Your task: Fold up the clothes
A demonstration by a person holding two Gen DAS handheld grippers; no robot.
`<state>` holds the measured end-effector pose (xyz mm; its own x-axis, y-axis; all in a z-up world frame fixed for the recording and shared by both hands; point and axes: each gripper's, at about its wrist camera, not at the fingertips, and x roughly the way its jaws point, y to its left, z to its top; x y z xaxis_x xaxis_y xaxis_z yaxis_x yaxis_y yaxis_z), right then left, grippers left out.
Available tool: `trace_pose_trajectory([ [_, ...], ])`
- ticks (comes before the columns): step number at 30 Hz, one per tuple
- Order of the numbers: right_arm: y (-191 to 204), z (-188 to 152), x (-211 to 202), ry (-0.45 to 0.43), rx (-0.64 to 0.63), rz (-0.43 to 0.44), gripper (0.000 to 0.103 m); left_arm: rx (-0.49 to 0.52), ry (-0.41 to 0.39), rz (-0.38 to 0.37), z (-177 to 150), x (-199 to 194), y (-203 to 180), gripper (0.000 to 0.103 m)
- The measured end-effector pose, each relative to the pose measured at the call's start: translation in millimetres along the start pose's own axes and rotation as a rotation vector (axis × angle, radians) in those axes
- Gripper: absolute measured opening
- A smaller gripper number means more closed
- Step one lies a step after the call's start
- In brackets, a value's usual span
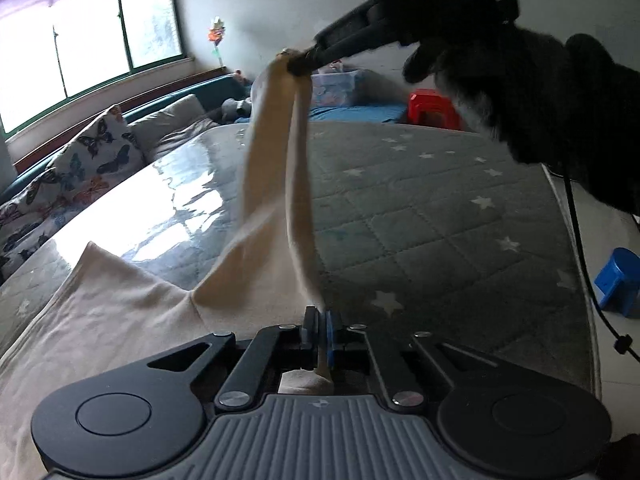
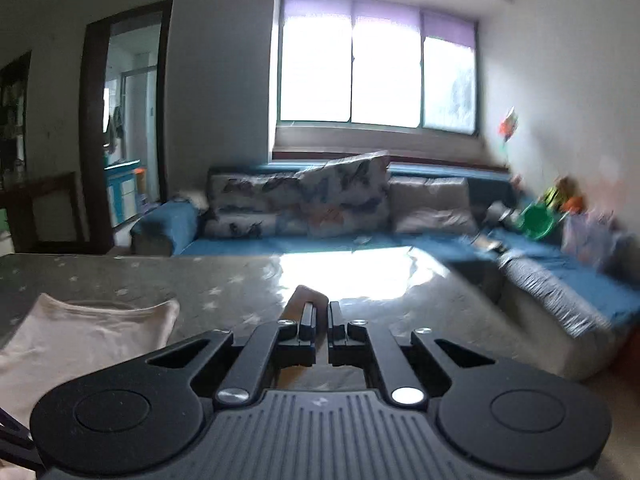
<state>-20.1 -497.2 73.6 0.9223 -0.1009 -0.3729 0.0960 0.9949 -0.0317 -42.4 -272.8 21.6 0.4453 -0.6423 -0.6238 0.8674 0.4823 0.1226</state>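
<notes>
One cream garment [image 1: 120,320] is seen, its body spread on the near-left part of the star-printed mattress [image 1: 420,208]. One long sleeve [image 1: 276,184] is raised off the mattress and stretched between two grippers.

Left gripper [image 1: 320,332]: jaws brought together and clamped on the sleeve's lower part, cloth visible between the blue pads, just above the mattress's near edge.

Right gripper [image 1: 304,60]: seen in the left wrist view high over the mattress, held by one black-gloved hand [image 1: 520,72], tips closed on the sleeve's far end. In its own view the right gripper [image 2: 320,320] shows a narrow gap between the fingers with a fold of cream cloth beside the left finger.

Beyond the mattress: one blue sofa [image 2: 280,244], one butterfly-print cushion [image 1: 96,148], one grey cushion [image 1: 172,124]. One three-pane window [image 2: 376,76] is noted behind the sofa. One red stool [image 1: 432,108] is at the mattress's far side, one blue stool [image 1: 618,280] on the floor off its right edge.
</notes>
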Motion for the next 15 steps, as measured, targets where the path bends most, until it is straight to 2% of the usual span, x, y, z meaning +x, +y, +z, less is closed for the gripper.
trace_pose_trajectory([
  [1, -3.3, -2.8, -1.0, 0.014, -0.005, -0.029, 0.013, -0.002, 0.001, -0.011, -0.5, 0.4, 0.3, 0.004],
  [3, -14.6, -17.1, 12.9, 0.110, -0.003, -0.101, 0.025, -0.014, 0.009, -0.040, -0.9, 2.9, 1.4, 0.004],
  [6, -24.5, -33.0, 27.1, 0.188, -0.001, -0.162, 0.025, -0.007, 0.011, -0.064, -1.3, 5.3, -1.3, 0.005],
  [8, -23.6, -36.3, 28.1, 0.193, 0.013, -0.137, 0.025, 0.011, 0.011, -0.085, -2.0, 5.1, -5.4, 0.005],
  [12, 1.3, -34.0, 38.9, 0.216, -0.038, 0.000, 0.025, 0.026, 0.015, -0.098, -2.5, 5.2, -9.6, 0.005],
  [15, 21.9, -33.0, 57.4, 0.276, -0.078, 0.088, 0.024, 0.012, 0.020, -0.107, -1.6, 5.7, -7.9, 0.005],
])
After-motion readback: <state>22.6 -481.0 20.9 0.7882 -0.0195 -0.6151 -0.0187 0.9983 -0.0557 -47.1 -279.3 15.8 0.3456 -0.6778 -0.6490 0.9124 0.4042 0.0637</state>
